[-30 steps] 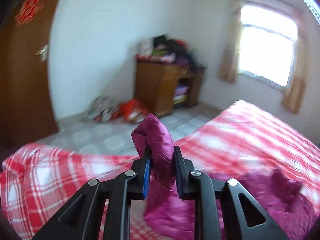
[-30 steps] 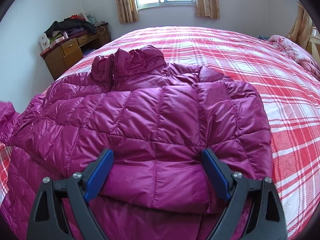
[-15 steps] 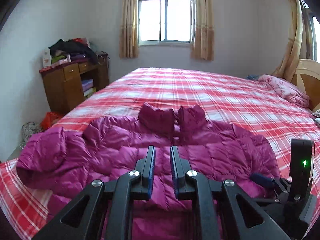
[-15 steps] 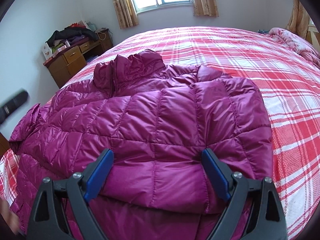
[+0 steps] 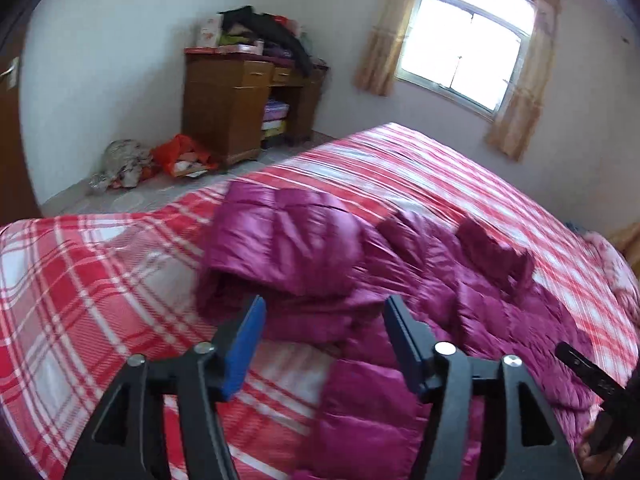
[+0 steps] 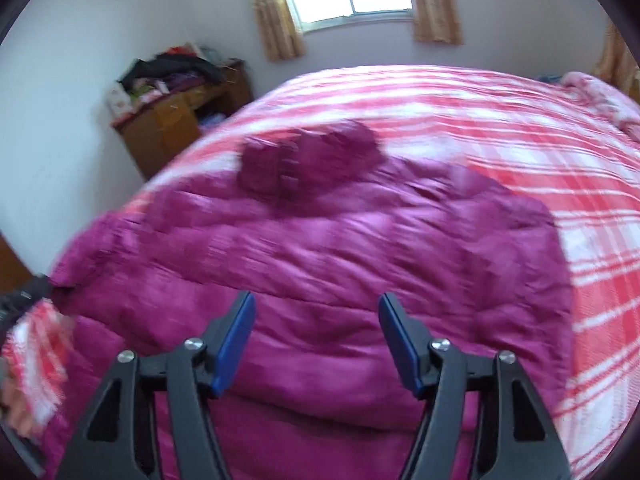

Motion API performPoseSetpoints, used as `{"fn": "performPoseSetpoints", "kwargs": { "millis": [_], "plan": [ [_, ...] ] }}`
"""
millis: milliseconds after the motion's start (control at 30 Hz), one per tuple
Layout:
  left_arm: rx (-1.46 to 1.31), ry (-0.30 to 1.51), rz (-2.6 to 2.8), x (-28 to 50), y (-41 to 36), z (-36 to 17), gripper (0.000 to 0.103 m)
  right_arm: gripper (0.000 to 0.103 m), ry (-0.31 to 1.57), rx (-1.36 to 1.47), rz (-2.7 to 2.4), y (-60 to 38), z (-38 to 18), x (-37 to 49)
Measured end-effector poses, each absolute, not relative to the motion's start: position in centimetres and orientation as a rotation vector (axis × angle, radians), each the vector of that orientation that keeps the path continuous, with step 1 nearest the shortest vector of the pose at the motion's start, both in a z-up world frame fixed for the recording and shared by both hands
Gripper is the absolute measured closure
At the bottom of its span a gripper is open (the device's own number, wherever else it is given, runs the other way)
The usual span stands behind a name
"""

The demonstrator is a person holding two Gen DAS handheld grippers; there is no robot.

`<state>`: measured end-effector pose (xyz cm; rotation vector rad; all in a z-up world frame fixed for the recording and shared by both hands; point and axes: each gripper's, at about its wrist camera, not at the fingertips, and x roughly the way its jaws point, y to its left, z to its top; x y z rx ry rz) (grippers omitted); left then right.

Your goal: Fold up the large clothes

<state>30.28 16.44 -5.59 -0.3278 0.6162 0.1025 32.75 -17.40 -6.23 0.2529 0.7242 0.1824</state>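
A magenta puffer jacket (image 5: pixel 460 292) lies spread on the red plaid bed (image 5: pixel 80 280), collar (image 5: pixel 492 248) toward the window. Its puffy left sleeve (image 5: pixel 280 240) lies bunched at the jacket's near left side. My left gripper (image 5: pixel 325 308) hovers just in front of that sleeve. Its jaws are opening and the blue pads touch nothing. In the right wrist view the jacket (image 6: pixel 340 248) fills the middle, blurred. My right gripper (image 6: pixel 316 304) hangs over its lower body, jaws closing with only the jacket's surface below them, nothing pinched.
A wooden desk (image 5: pixel 236 112) piled with clothes stands by the wall. Bags (image 5: pixel 176 156) lie on the tiled floor beside it. A curtained window (image 5: pixel 460 40) is behind the bed, and a pink blanket (image 6: pixel 600 92) lies at the far right. A hand with a sleeve (image 6: pixel 32 360) shows at the left edge.
My left gripper held a magenta sleeve end one second ago, then was shut and empty; now it stands open, swung left toward the sleeve. The right gripper's jaws narrowed and it lifted.
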Motion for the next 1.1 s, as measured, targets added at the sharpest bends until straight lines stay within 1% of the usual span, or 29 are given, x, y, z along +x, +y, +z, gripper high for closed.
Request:
{"fn": "performPoseSetpoints", "kwargs": {
  "millis": [100, 167, 300, 433, 500, 567, 600, 633, 667, 733, 833, 967, 1100],
  "plan": [
    [-0.395, 0.563, 0.215, 29.7, 20.5, -5.7, 0.035, 0.035, 0.719, 0.247, 0.34, -11.2, -4.5, 35.4],
    [-0.403, 0.532, 0.277, 29.4, 22.0, -5.8, 0.035, 0.035, 0.738, 0.259, 0.422, -7.5, -4.3, 37.3],
    [-0.466, 0.485, 0.334, 28.7, 23.7, -6.6, 0.035, 0.035, 0.825, 0.246, 0.527, 0.0, -5.9, 42.0],
    [-0.449, 0.451, 0.392, 28.1, 24.2, -6.7, 0.035, 0.036, 0.875, 0.185, 0.537, 4.9, -7.8, 44.8],
    [-0.458, 0.443, 0.389, 28.1, 24.2, -6.9, 0.035, 0.044, 0.906, 0.167, 0.564, 6.4, -8.7, 45.4],
    [-0.47, 0.447, 0.383, 28.2, 24.4, -7.1, 0.035, 0.079, 0.925, 0.124, 0.578, 7.1, -9.4, 45.5],
    [-0.474, 0.452, 0.383, 28.3, 24.5, -7.3, 0.035, 0.081, 0.909, 0.106, 0.581, 7.3, -9.3, 45.1],
    [-0.479, 0.458, 0.379, 28.4, 24.6, -7.5, 0.035, 0.086, 0.883, 0.093, 0.591, 7.2, -8.8, 44.5],
    [-0.483, 0.465, 0.373, 28.5, 24.6, -7.7, 0.035, 0.088, 0.863, 0.083, 0.6, 7.1, -8.2, 44.0],
    [-0.485, 0.468, 0.367, 28.6, 24.6, -7.8, 0.035, 0.089, 0.811, 0.089, 0.626, 6.6, -6.4, 42.6],
    [-0.477, 0.458, 0.374, 28.3, 24.3, -7.8, 0.035, 0.089, 0.709, 0.094, 0.647, 4.6, -2.6, 40.3],
    [-0.431, 0.457, 0.368, 28.4, 23.4, -7.5, 0.035, 0.09, 0.628, 0.091, 0.613, 0.5, 1.4, 37.9],
    [-0.38, 0.452, 0.364, 28.5, 22.3, -6.9, 0.035, 0.09, 0.598, 0.124, 0.533, -6.0, 2.9, 35.2]
  ]
}}
